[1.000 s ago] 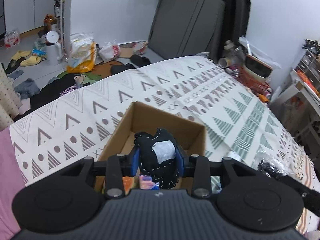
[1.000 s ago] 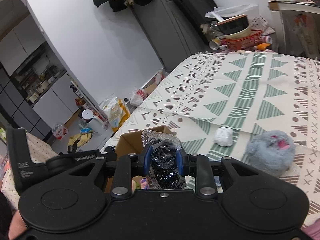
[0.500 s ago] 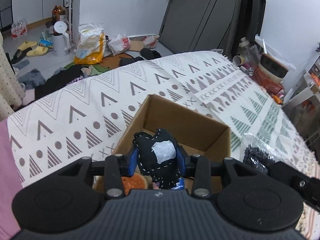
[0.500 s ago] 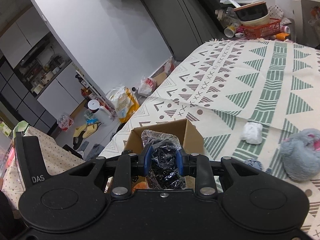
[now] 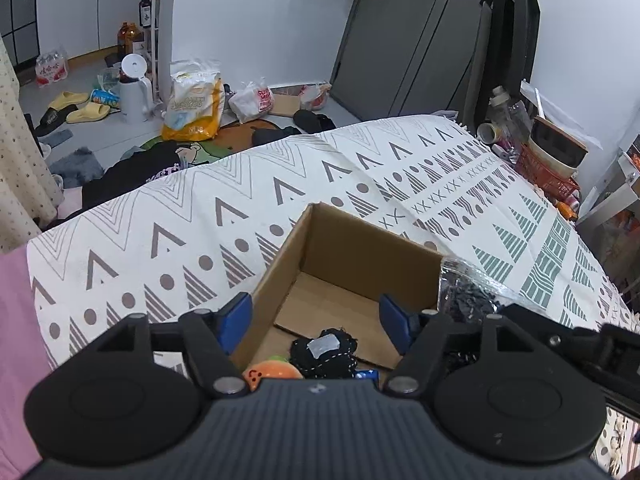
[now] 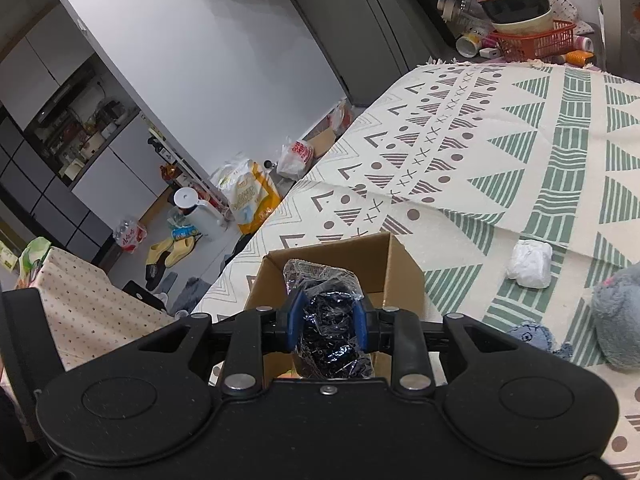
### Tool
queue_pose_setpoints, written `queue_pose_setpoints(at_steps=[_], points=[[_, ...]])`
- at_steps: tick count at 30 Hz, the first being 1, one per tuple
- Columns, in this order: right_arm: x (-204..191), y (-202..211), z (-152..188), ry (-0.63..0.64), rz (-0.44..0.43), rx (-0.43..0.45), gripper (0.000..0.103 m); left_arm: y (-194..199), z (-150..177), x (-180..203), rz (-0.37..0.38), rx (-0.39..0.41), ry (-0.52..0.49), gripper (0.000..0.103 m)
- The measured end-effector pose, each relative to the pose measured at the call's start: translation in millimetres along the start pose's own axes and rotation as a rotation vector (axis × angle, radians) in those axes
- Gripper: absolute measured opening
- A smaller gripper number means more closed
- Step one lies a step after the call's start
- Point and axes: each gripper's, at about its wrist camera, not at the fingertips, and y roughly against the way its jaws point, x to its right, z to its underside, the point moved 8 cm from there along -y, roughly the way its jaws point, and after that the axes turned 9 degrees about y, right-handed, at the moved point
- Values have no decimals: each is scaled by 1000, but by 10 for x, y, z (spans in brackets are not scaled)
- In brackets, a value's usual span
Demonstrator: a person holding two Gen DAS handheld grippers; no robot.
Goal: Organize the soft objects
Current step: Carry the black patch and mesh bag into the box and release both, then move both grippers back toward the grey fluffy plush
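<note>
Dropped from the left tool (image 5: 318, 322), black toy (image 5: 323, 352) now lies in box (image 5: 372, 248)

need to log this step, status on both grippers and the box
Left gripper open above cardboard box. Black knit toy inside. Right gripper shut on plastic-wrapped black bundle over box. Nothing blocking.

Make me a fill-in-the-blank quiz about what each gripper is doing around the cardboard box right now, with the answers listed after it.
1. The left gripper is ____ and holds nothing.
2. The black stitched soft toy with a white patch lies inside the brown cardboard ____.
3. The right gripper is shut on a black item in a clear ____ bag.
4. On the patterned cloth beside the grey plush toy lies a small ____ bundle.

Answers: open; box; plastic; white
</note>
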Motion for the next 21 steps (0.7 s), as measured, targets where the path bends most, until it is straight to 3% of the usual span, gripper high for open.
queue_pose_setpoints(at_steps=[3, 8, 13, 15, 21], points=[[83, 25, 12, -23, 18, 3, 51, 14, -7, -33, -12, 10, 9, 69], [273, 244, 44, -25, 55, 12, 53, 19, -2, -15, -29, 10, -5, 70], [530, 477, 144, -19, 108, 8, 61, 57, 91, 130, -42, 3, -84, 73], [607, 568, 187, -13, 121, 7, 65, 89, 123, 176, -34, 5, -100, 79], [781, 854, 210, 19, 147, 28, 77, 213, 176, 312, -24, 25, -130, 82]])
